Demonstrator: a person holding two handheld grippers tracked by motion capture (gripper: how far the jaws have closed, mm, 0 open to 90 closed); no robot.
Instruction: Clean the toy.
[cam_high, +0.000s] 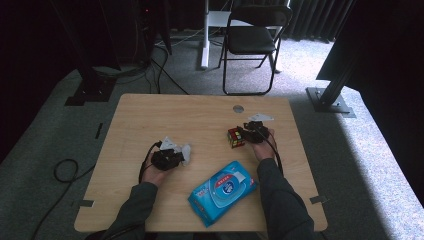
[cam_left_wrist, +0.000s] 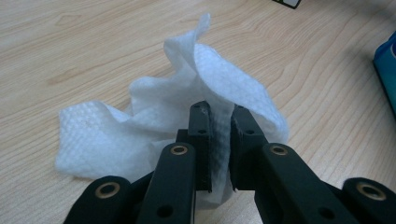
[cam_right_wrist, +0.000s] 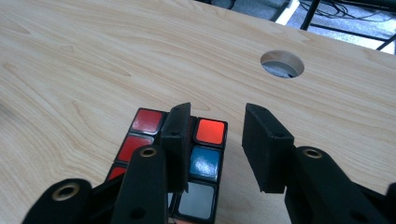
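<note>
- Two hand-held grippers at work, one per hand. Left hand-held gripper (cam_left_wrist: 219, 135): jaws nearly together, clenched on a white wet wipe (cam_left_wrist: 154, 126), a fold of it pinched between the pads.
- Wipe is crumpled, with a dimpled weave; it billows ahead of the jaw tips and spills off to one side, its low edge resting on the counter (cam_left_wrist: 70, 51). From the high view it shows as a pale tuft at the front of the left hand-held gripper (cam_high: 167, 157).
- Right hand-held gripper (cam_right_wrist: 217, 140): jaws apart, not pressing on anything. One jaw lies across the top of the puzzle cube (cam_right_wrist: 196, 158); the other stands off its side, over bare wood. Reads as released, not yet a grip.
- Cube sits on the counter just under and ahead of those jaws; glossy stickers on black plastic, with red, orange, blue and a grey-white tile visible. High view places the cube (cam_high: 235, 137) at the tip of the right hand-held gripper (cam_high: 256, 131).
- Step in hand, as I judge it: wipe secured, cube being taken up for cleaning.
- Next move calls for shifting the right jaws to straddle the cube squarely before closing; otherwise it may skid or twist.
- Farther out, between the forearms: blue wipes pack (cam_high: 222, 192), lying flat.
</note>
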